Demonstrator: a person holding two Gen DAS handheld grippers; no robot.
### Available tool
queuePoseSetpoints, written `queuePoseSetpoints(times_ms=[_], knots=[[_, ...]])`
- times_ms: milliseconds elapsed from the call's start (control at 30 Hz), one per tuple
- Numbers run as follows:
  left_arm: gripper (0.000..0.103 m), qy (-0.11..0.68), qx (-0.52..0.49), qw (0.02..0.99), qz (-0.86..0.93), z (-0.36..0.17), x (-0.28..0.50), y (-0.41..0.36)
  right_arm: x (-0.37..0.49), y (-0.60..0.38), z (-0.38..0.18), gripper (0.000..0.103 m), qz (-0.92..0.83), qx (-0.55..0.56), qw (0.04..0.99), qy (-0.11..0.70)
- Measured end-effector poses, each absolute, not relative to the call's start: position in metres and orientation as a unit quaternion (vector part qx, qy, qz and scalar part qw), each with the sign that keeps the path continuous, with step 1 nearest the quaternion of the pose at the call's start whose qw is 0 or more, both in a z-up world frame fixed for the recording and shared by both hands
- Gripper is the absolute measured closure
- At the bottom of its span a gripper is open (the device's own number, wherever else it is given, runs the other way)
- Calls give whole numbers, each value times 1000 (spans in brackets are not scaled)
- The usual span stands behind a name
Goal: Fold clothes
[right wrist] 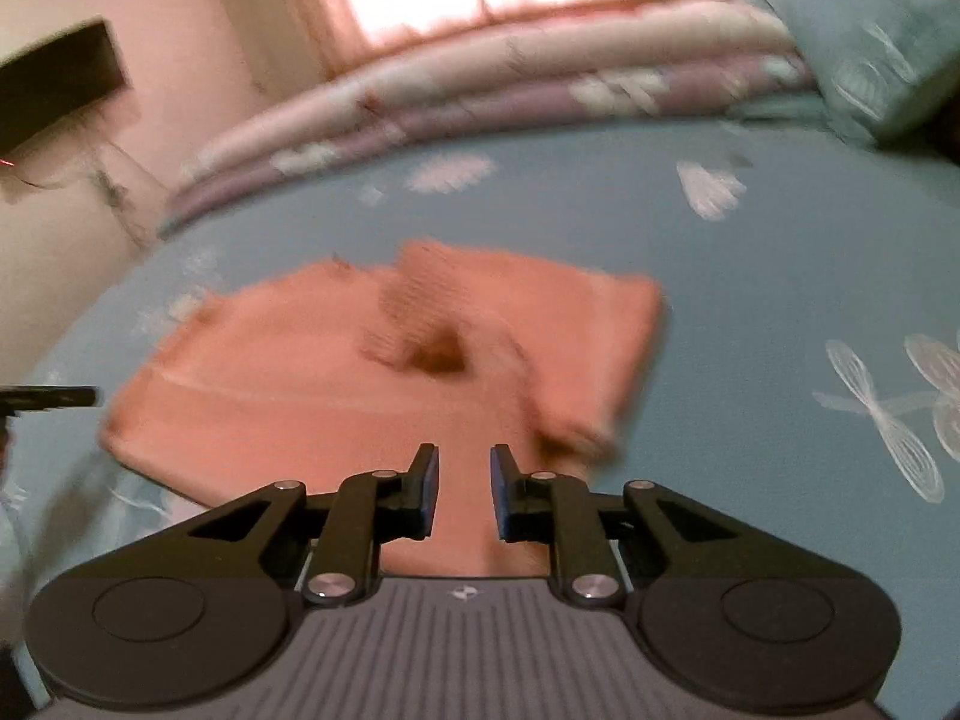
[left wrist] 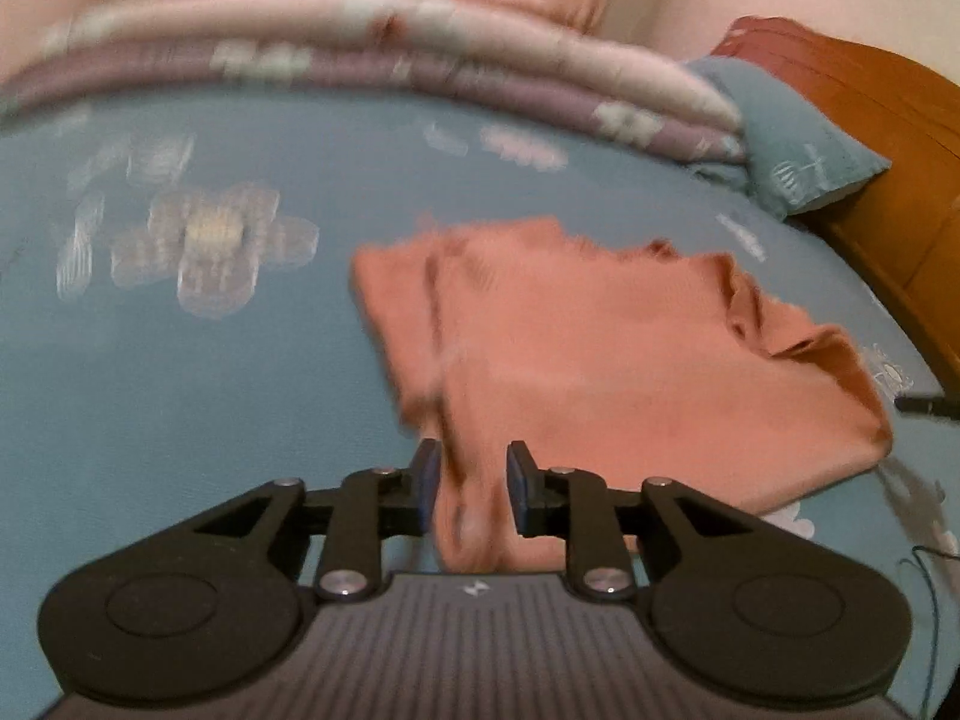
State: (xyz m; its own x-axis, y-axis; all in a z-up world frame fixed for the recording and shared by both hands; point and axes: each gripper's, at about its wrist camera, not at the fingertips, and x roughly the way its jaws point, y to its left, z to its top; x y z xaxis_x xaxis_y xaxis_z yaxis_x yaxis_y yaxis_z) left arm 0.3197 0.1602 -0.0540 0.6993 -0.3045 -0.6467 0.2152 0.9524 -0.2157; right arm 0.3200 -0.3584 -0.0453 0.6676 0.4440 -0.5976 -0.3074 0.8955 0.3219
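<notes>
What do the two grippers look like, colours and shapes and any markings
Both match: the left gripper and right gripper have black linkage arms with silver pivot screws, round black housings, blue-padded fingers, and a ribbed grey body bearing a small white logo. No sleeves or hands show.

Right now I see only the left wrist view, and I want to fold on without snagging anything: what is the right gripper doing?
Observer: The right gripper has its jaws apart above the near edge of the orange garment. I see no pad pressing the cloth.
Operator: Does the cloth lie flat on that side?
Observer: No. A folded layer lies across its far part, with a dark hollow at the layer's edge, mid-cloth.
</notes>
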Motion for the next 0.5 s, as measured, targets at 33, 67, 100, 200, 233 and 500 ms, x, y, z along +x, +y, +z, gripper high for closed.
queuePoseSetpoints(times_ms=[33,67,100,200,233,500], knots=[[68,357,-67,918,-162,-52,321,151,322,-350,-45,77,228,109,902,350],[68,353,-73,915,-184,-51,322,141,324,-341,-45,72,249,121,895,349],[68,355,-77,908,-208,-54,325,129,328,-328,-49,71,269,125,887,354],[68,364,-93,889,-263,-68,335,94,344,-283,-69,71,308,123,867,372],[68,370,-111,878,-283,-74,340,84,349,-272,-76,71,320,135,858,378],[68,474,-225,797,-299,-121,375,84,383,-244,-131,79,321,213,797,466]])
